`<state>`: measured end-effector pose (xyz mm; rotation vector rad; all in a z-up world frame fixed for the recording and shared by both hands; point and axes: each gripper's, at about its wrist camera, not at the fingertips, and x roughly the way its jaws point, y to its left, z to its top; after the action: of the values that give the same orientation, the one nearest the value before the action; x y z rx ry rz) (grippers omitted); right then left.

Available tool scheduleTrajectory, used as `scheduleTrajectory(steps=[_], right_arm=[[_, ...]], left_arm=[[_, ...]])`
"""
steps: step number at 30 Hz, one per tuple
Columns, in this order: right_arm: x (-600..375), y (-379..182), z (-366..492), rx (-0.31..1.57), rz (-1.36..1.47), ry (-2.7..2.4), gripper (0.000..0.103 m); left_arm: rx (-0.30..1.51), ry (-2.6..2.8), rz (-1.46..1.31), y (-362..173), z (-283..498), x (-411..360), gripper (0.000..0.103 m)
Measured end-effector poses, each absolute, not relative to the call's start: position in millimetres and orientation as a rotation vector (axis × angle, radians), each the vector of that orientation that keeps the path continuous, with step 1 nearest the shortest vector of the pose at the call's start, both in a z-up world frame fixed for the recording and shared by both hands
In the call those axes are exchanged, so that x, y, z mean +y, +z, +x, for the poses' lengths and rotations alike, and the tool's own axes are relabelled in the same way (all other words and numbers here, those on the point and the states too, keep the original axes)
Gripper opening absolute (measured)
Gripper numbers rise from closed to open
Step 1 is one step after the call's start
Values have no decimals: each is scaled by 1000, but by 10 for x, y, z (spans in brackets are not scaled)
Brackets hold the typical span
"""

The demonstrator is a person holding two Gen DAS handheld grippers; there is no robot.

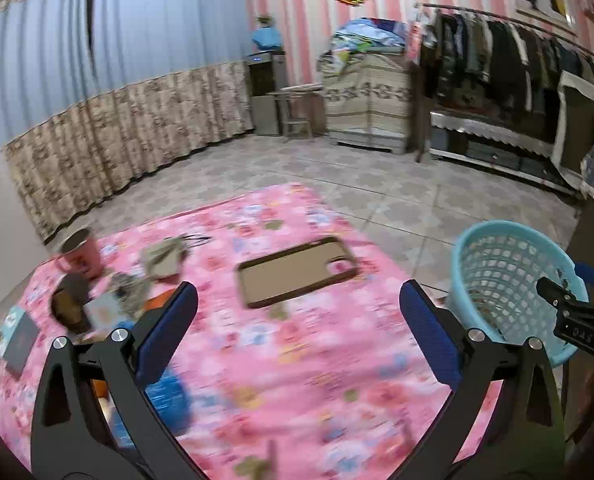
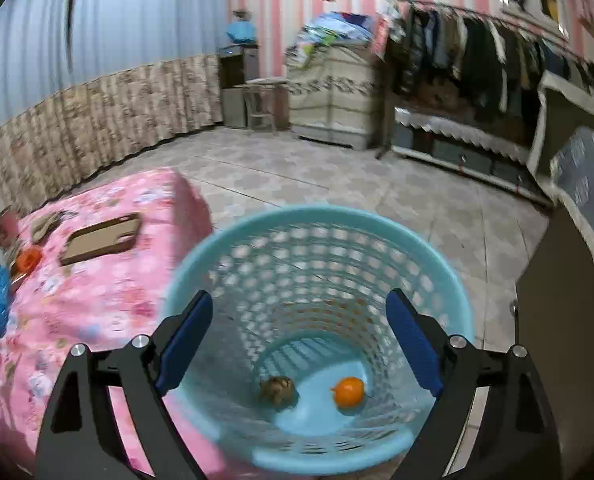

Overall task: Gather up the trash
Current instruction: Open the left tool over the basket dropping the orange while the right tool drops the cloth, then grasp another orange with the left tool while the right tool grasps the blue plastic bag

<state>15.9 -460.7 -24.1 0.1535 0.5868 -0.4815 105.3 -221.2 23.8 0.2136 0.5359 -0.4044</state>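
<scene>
Both grippers spread wide, nothing held. Right gripper [image 2: 299, 338] poised over blue basket [image 2: 437, 248], brown scrap [image 2: 278, 390] and orange peel [image 2: 349, 391] lying at its bottom. Remaining trash pile [image 1: 137, 292] left of left gripper [image 1: 299, 334], nearer that hand.

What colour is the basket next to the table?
Light blue, a perforated plastic basket; it shows best in the right wrist view.
</scene>
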Motion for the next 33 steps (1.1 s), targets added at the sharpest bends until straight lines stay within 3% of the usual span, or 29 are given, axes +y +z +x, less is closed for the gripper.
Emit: scheduleTrajectory(steps=[11,20,33], right_arm=[[-3454,89,654,542,86,-203,87],[-2753,160,999,536,-9,-113,89],[-2327,-8,1561,561,10,-78,89]], left_arm=[[527,-171,156,353,1320,-837,98],[654,-94,18,48,1712,30,98],[812,-145,31,-482,1932,-49,93]])
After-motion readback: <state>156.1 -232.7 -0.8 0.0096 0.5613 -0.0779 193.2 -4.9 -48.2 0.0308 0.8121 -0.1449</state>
